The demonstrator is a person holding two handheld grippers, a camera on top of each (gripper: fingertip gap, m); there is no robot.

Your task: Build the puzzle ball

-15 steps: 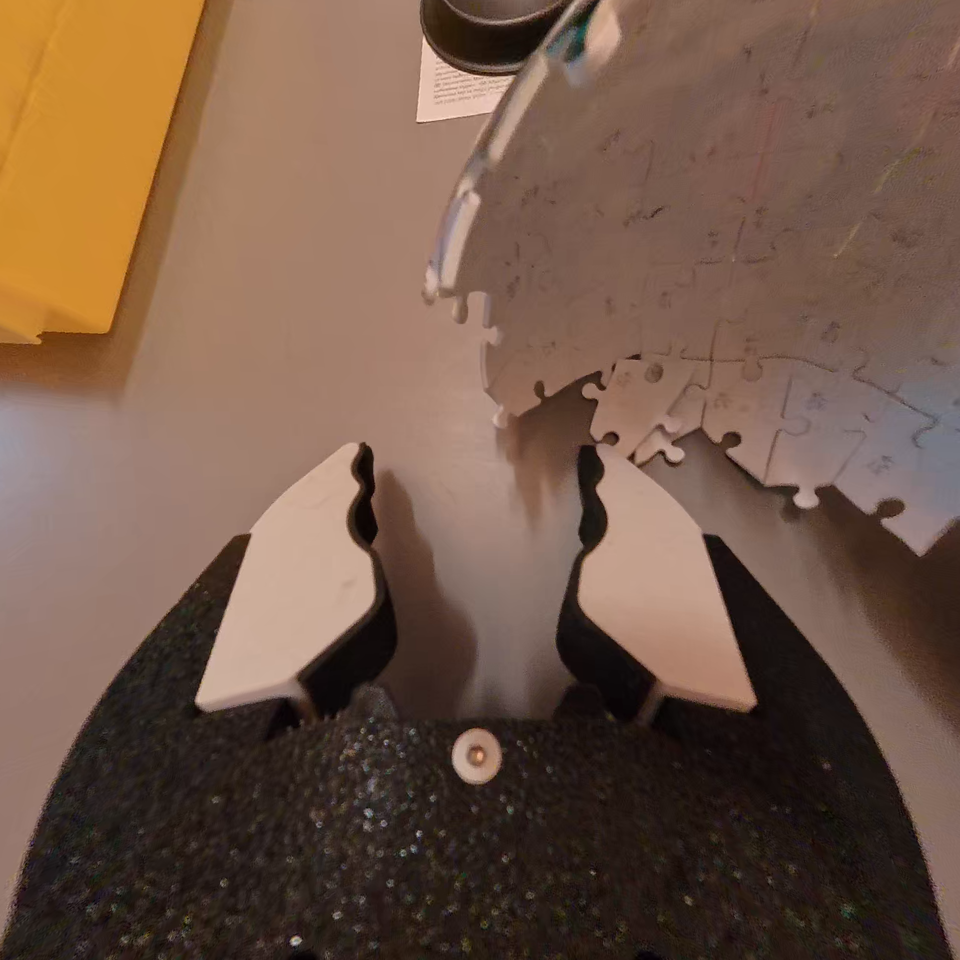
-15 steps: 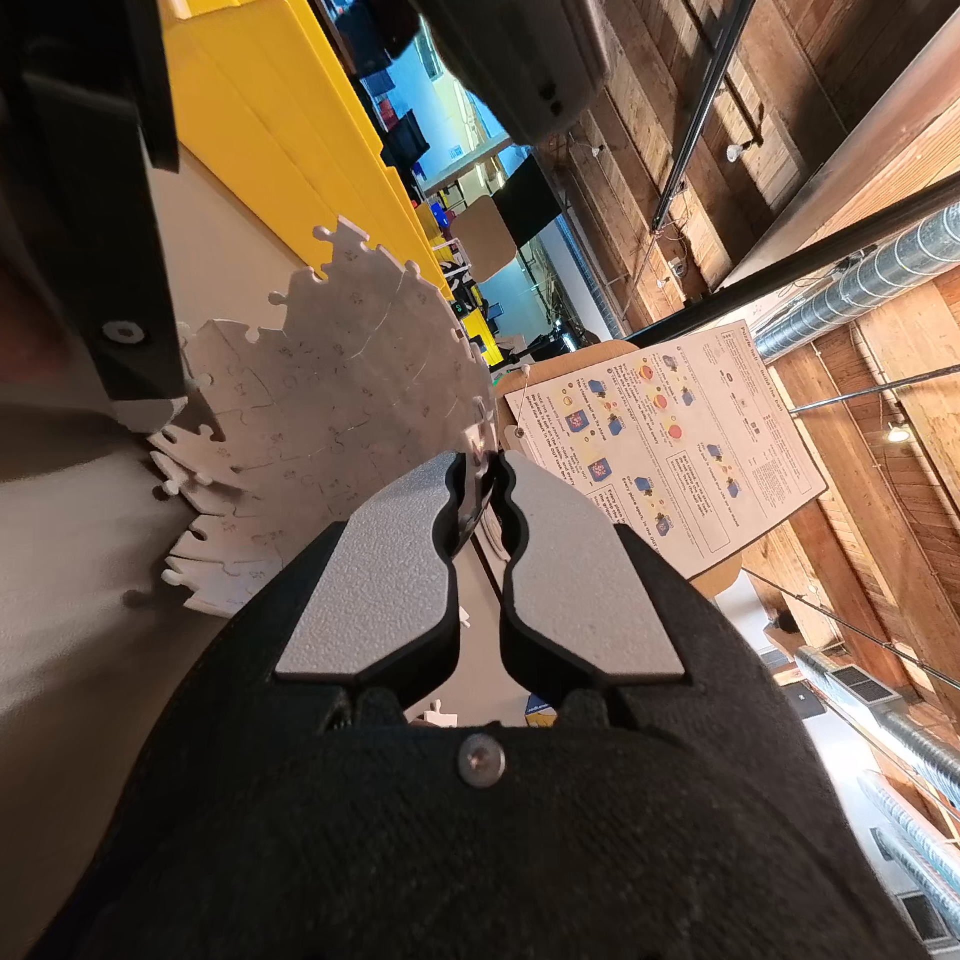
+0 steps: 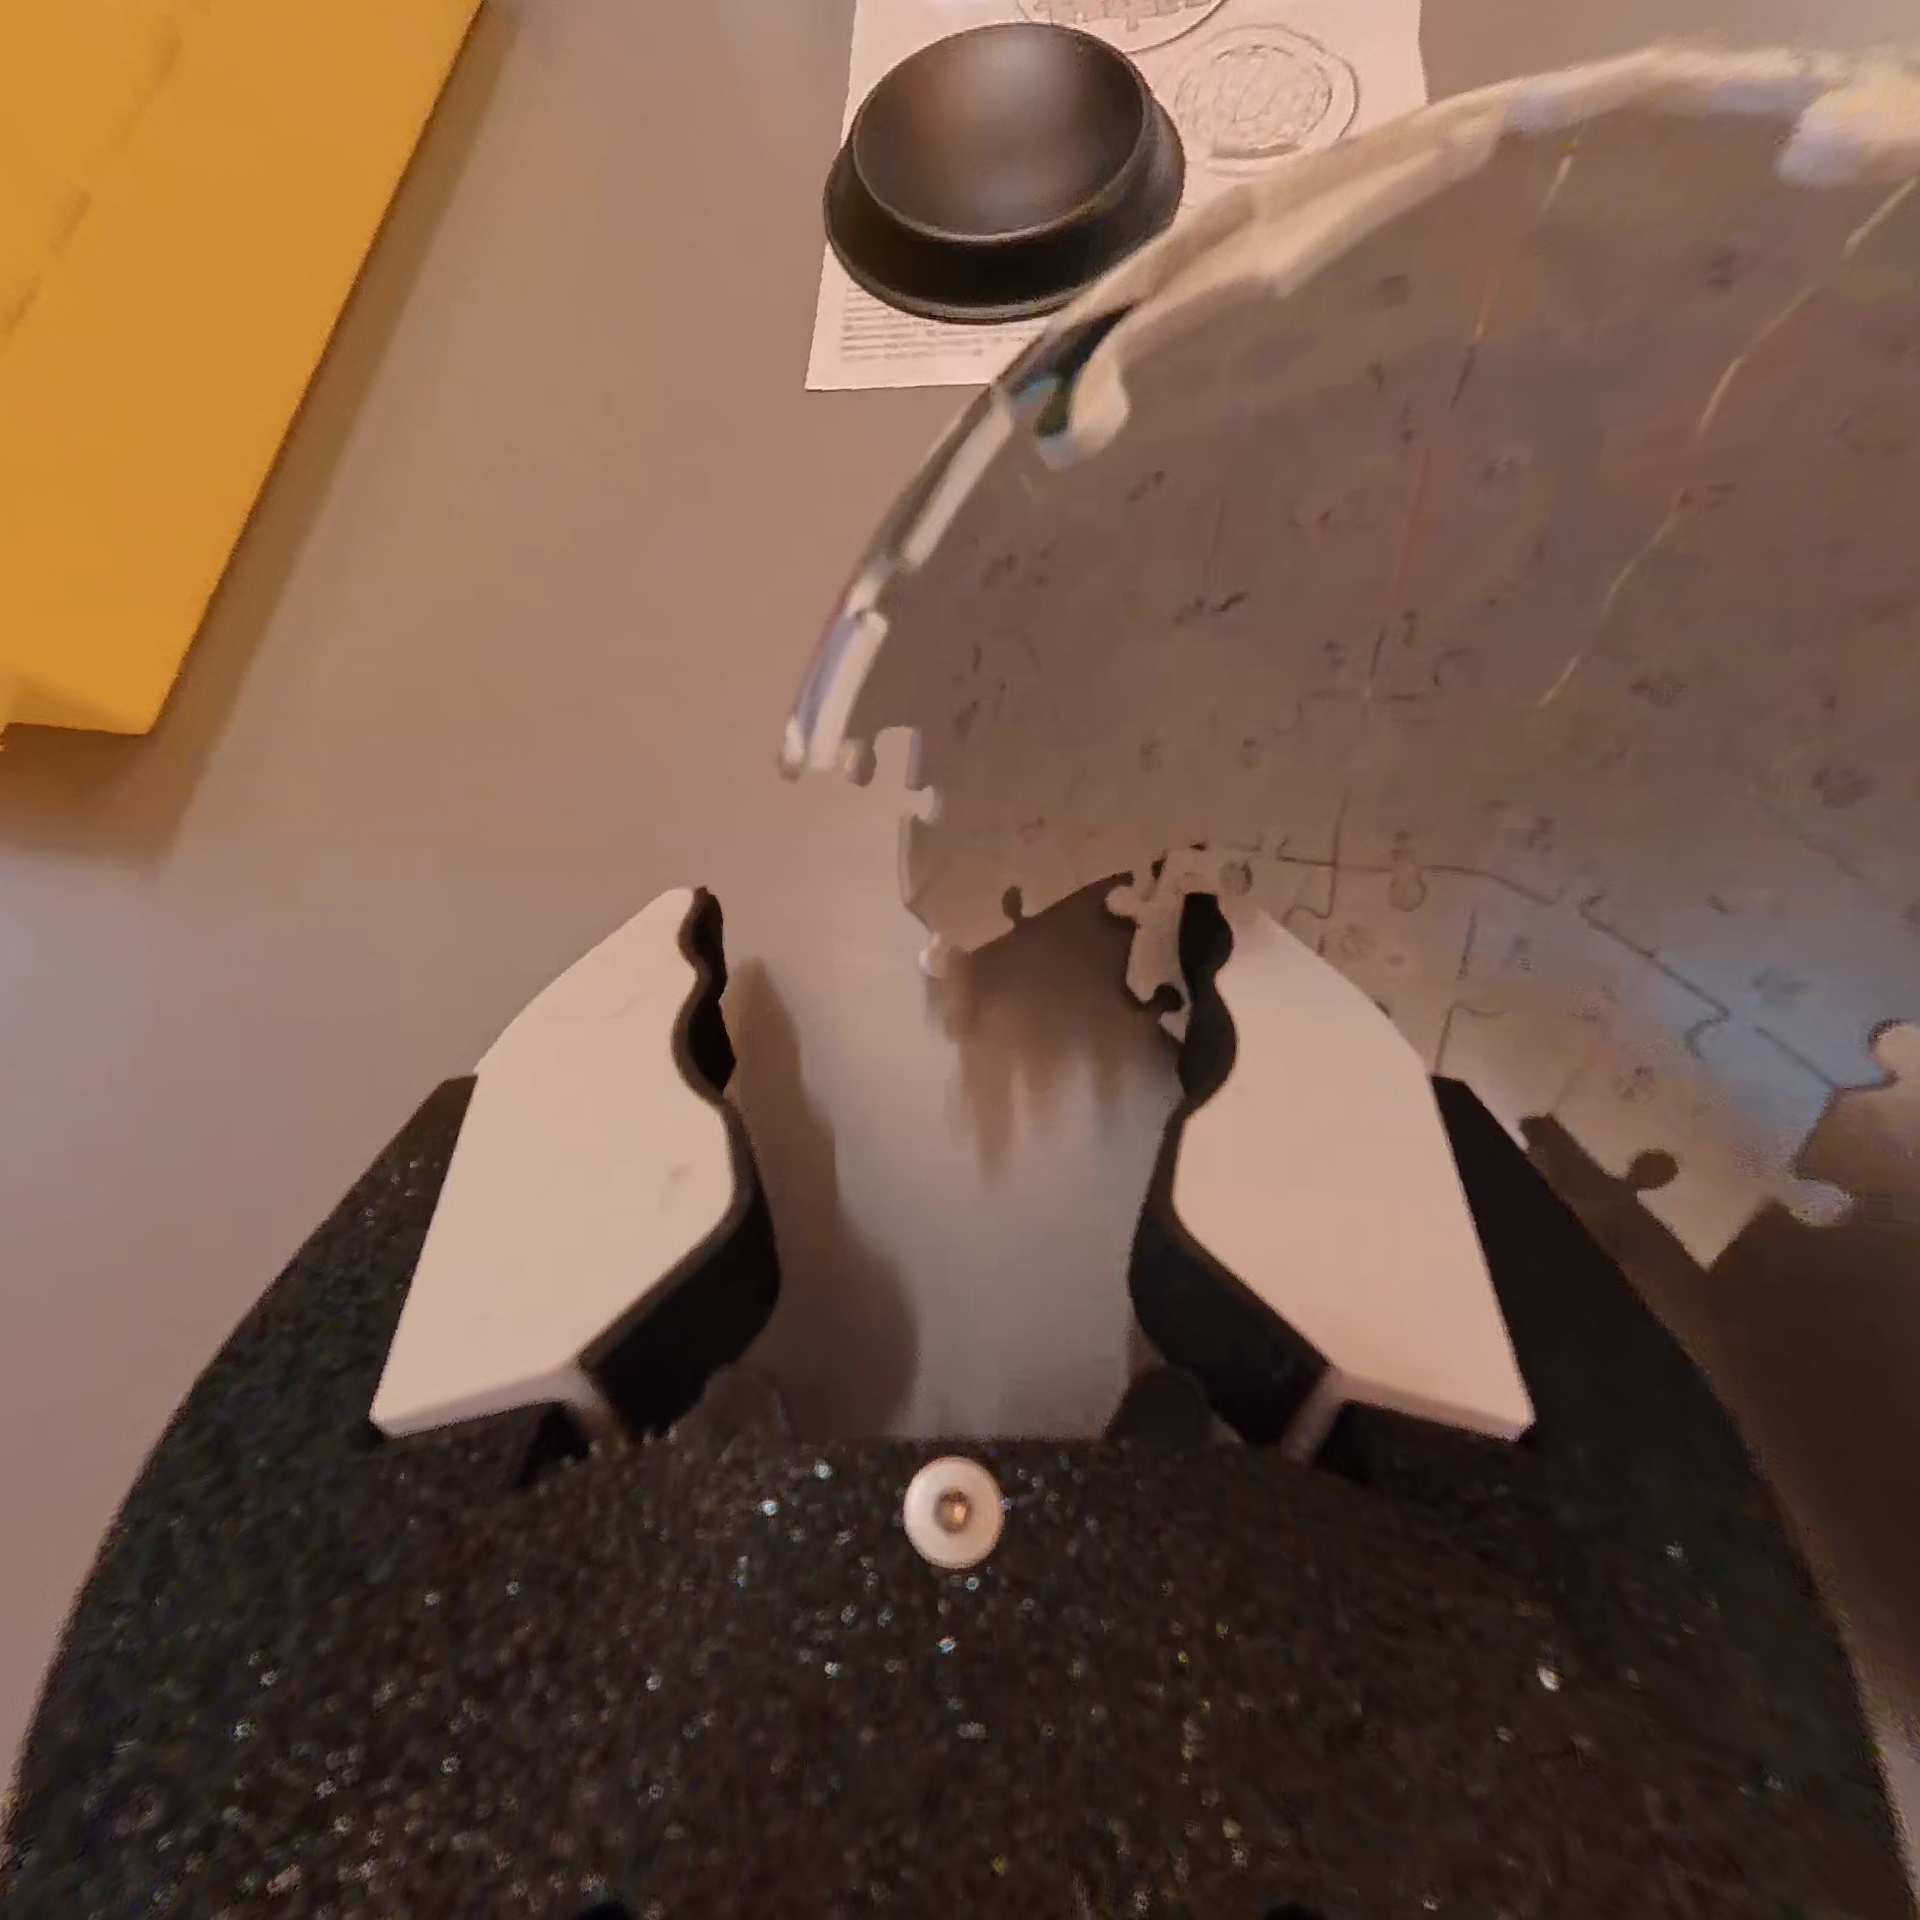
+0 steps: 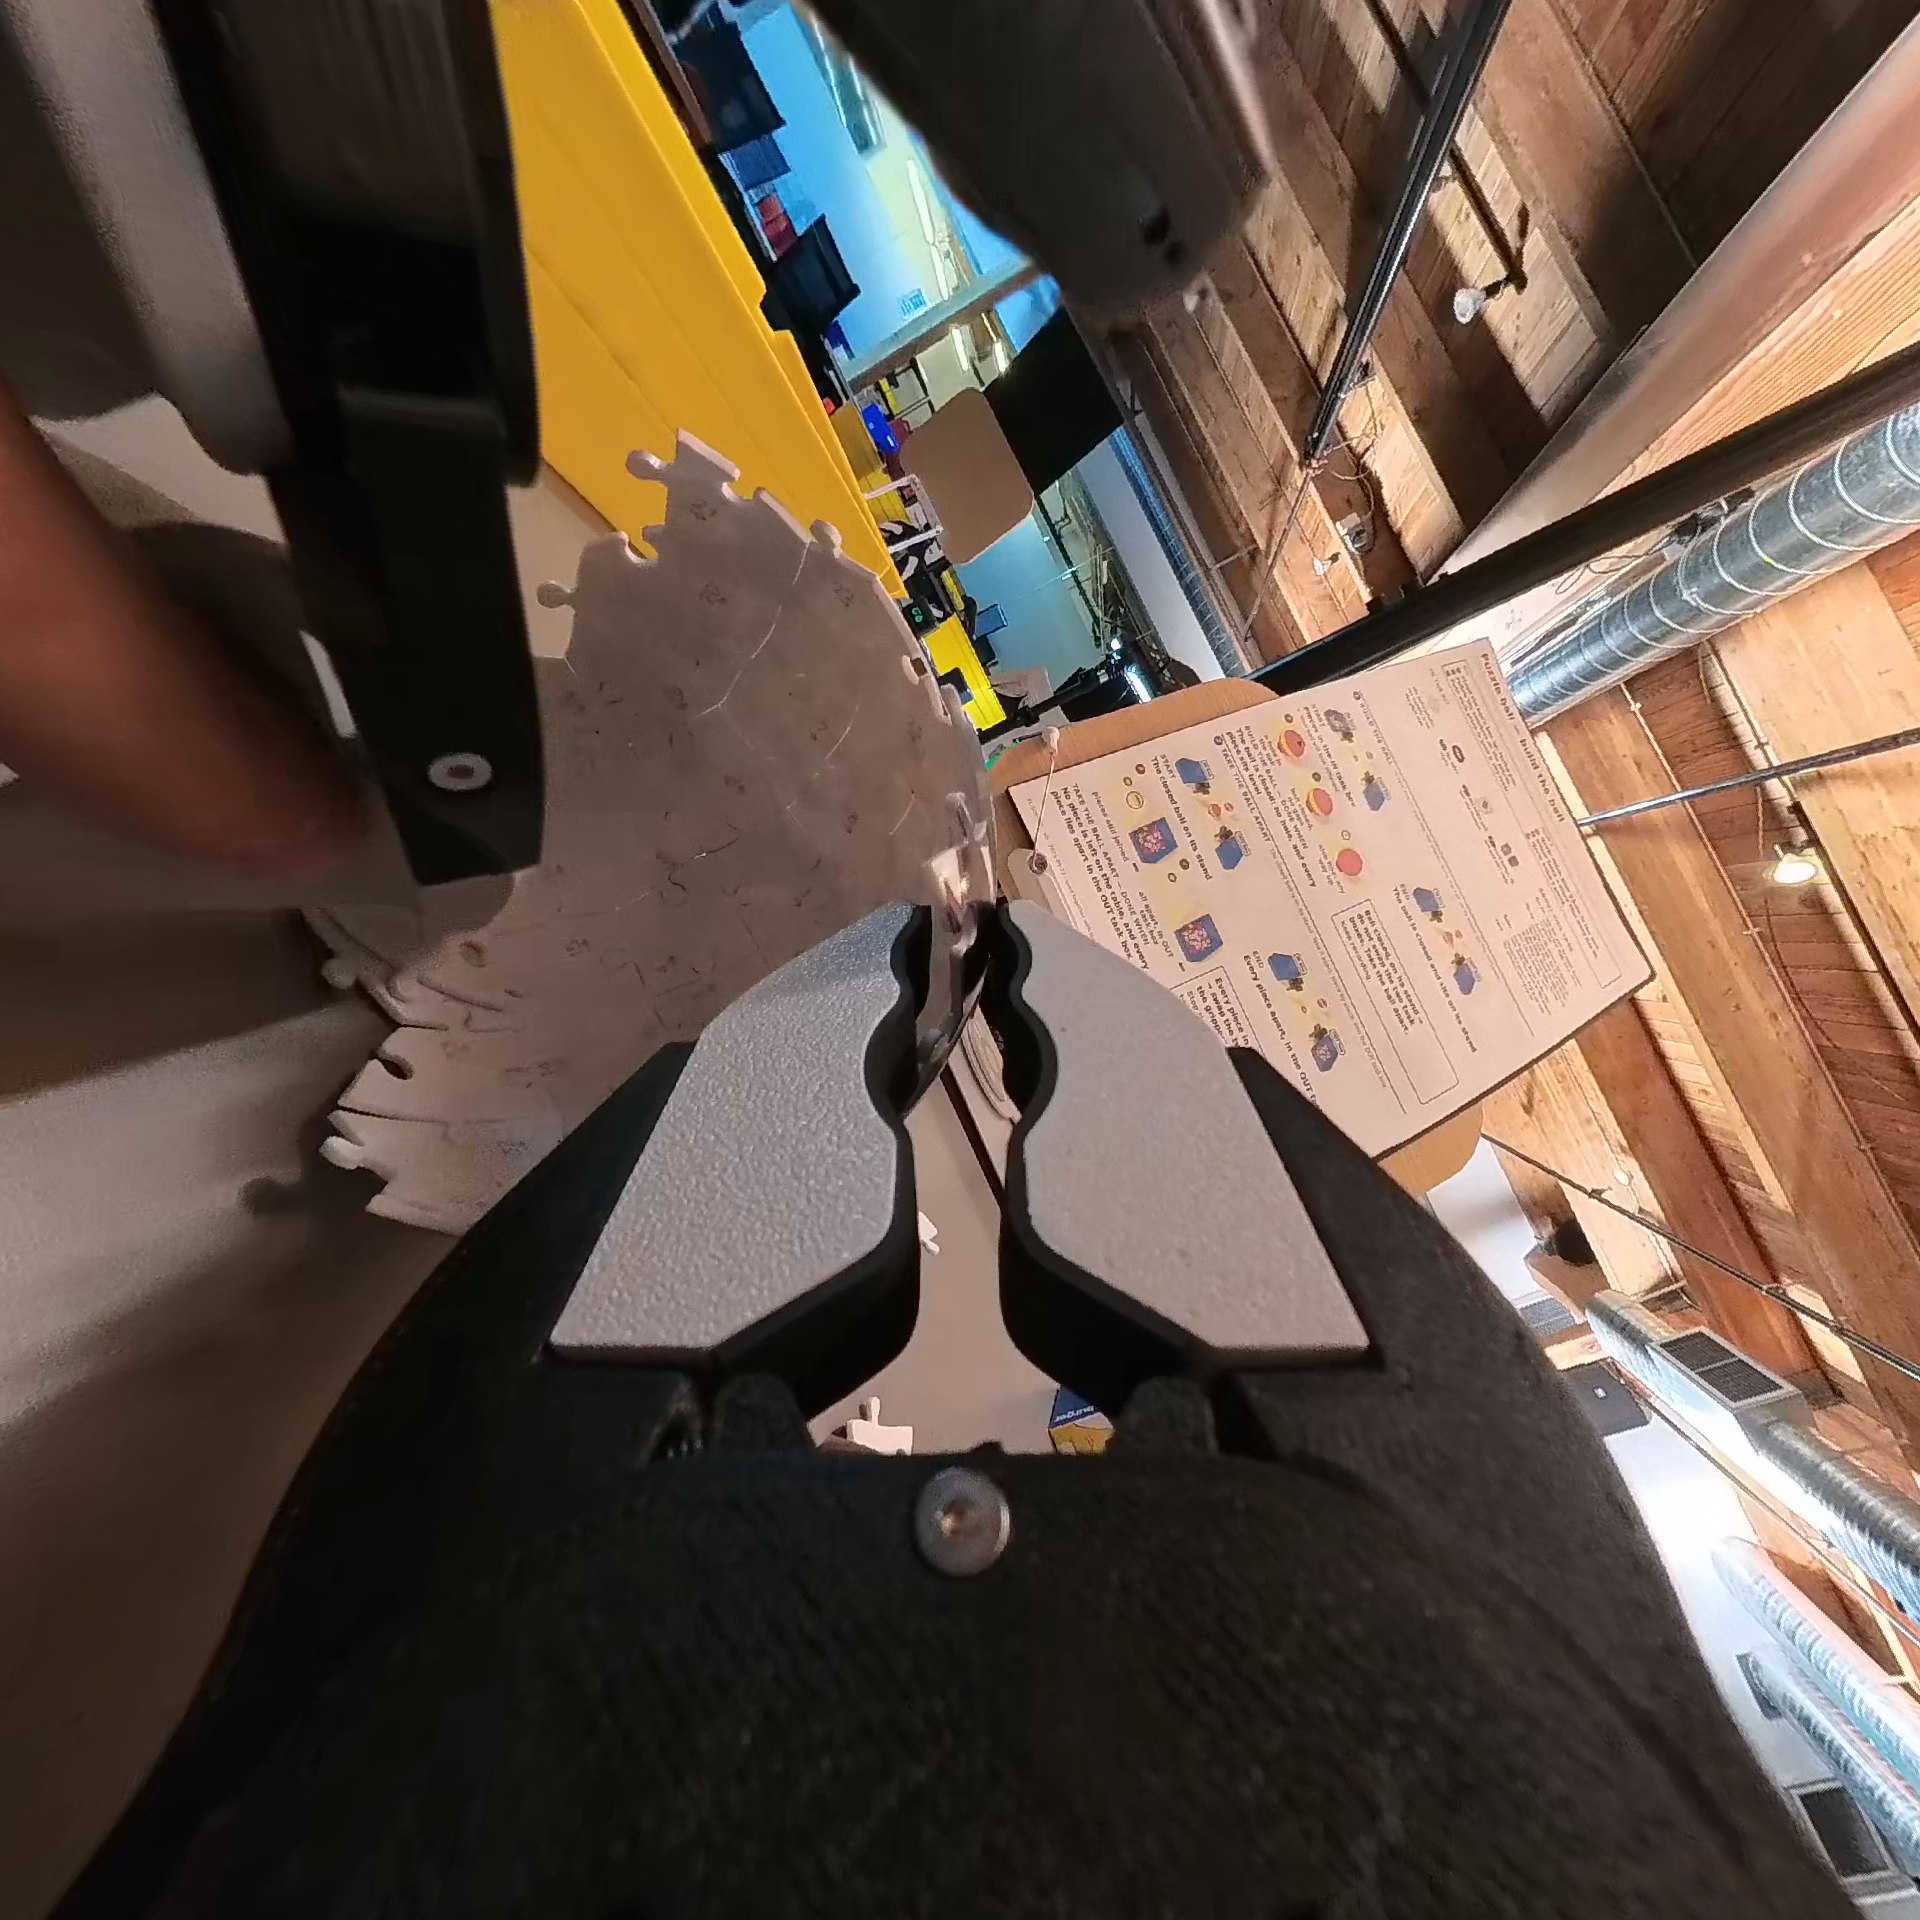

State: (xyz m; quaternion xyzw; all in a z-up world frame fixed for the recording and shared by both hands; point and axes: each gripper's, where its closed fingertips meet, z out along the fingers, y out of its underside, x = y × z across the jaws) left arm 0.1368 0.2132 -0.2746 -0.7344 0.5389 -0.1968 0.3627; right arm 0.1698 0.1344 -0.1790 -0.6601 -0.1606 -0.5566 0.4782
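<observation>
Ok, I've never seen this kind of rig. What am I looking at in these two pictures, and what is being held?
No robot here: a person holds two handheld grippers, each with a camera looking along its fingers. In the left wrist view, the left gripper is open over a grey table, beside the curved, half-built puzzle shell. A black round stand sits on a printed sheet, with something yellow at the left. The tilted right wrist view shows the right gripper pinching the shell's edge, holding it up, with an instruction sheet behind.
</observation>
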